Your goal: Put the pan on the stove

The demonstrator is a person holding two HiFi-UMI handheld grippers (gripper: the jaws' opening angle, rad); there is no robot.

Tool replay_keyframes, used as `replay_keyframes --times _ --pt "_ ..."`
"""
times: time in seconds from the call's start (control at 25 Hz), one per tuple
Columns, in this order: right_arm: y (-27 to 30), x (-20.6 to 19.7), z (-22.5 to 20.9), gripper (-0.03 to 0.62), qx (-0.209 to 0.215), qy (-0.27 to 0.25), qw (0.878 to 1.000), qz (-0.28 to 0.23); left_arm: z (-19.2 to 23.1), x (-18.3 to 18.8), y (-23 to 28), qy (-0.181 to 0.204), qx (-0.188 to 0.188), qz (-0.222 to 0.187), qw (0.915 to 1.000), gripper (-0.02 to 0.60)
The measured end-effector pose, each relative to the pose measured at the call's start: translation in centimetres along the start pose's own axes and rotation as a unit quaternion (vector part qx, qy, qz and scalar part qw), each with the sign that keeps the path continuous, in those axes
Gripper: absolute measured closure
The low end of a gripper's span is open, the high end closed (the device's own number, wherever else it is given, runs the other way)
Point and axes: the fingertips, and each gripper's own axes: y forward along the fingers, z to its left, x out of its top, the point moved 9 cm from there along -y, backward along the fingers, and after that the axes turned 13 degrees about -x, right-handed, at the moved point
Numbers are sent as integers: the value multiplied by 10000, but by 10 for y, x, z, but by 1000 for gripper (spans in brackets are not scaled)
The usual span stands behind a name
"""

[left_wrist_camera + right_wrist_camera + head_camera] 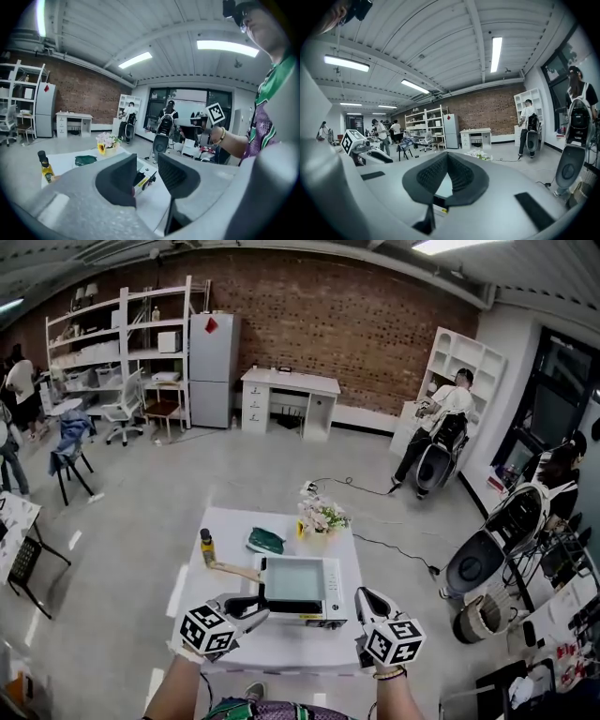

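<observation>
The stove (296, 581), a white box with a pale glass top, stands on the white table (231, 527) just ahead of me. My left gripper (251, 612) is at the stove's near left corner, open with nothing between its pads; through the gap in the left gripper view (146, 176) I see the stove's edge (144, 179). My right gripper (367, 602) hovers at the stove's near right corner. In the right gripper view (447, 163) its pads meet at the tips with nothing held. I cannot pick out a pan for certain; a wooden handle (234, 569) lies left of the stove.
On the table beyond the stove stand a yellow-capped bottle (206, 546), a dark green flat thing (266, 540) and a small pot of flowers (319, 518). Cables cross the floor to the right. Seated people and chairs are at the right, and shelves and a desk stand along the brick wall.
</observation>
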Motion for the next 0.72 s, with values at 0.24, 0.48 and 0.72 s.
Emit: replay_keyframes --times 0.24,0.48,0.72 --pt "-15 6 -4 592 -61 63 9997 -230 -30 20 -13 354 486 -364 9975 433" --pt "-19 18 -10 592 -178 140 9988 -429 -28 45 -29 536 1356 -809 9860 433" --pt "-25 28 5 592 -81 60 9983 -573 -28 55 -53 493 1922 -1096 9740 451"
